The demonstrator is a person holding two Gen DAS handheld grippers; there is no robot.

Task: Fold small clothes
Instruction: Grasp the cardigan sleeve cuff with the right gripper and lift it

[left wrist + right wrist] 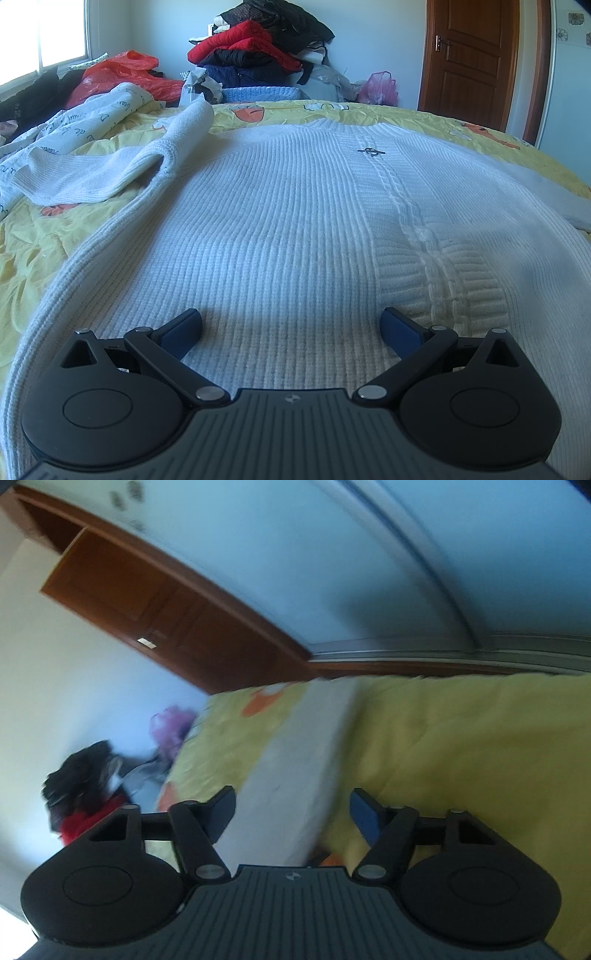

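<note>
So there's a white ribbed sweater (280, 206) spread flat on the bed (33, 266), which has a yellow cover with orange prints, and that sweater is pretty much the center of everything. Far left of the sweater there's a window (55, 29) with some dark clothes under it, then a white printed quilt (74, 122) bunched up on the bed, with a red plastic bag (118, 74) behind it. The sweater's one sleeve (110, 166) is flopped out to the left, bent back on itself and lying partly on that quilt. Behind the sweater, against the wall, is a big pile of clothes (258, 48) with a red jacket and black stuff on top, and something blue knitted at the bottom. A cable stripe runs down the sweater's front with a little metal logo (370, 151) near the collar. Right of the pile sits a pink bag (380, 86), then a brown door (476, 55). The left claw (291, 325) sits right over the sweater's lower part, spread wide, nothing between its blue pads (399, 332). Can't really tell if it touches the knit. The right claw (293, 812) view is rolled sideways and blurry: it's off past the sweater's right side, about half spread and not gripping anything, with a white strip of the sweater, looks like the other sleeve (295, 760), lying on the yellow cover beyond its tips.
</note>
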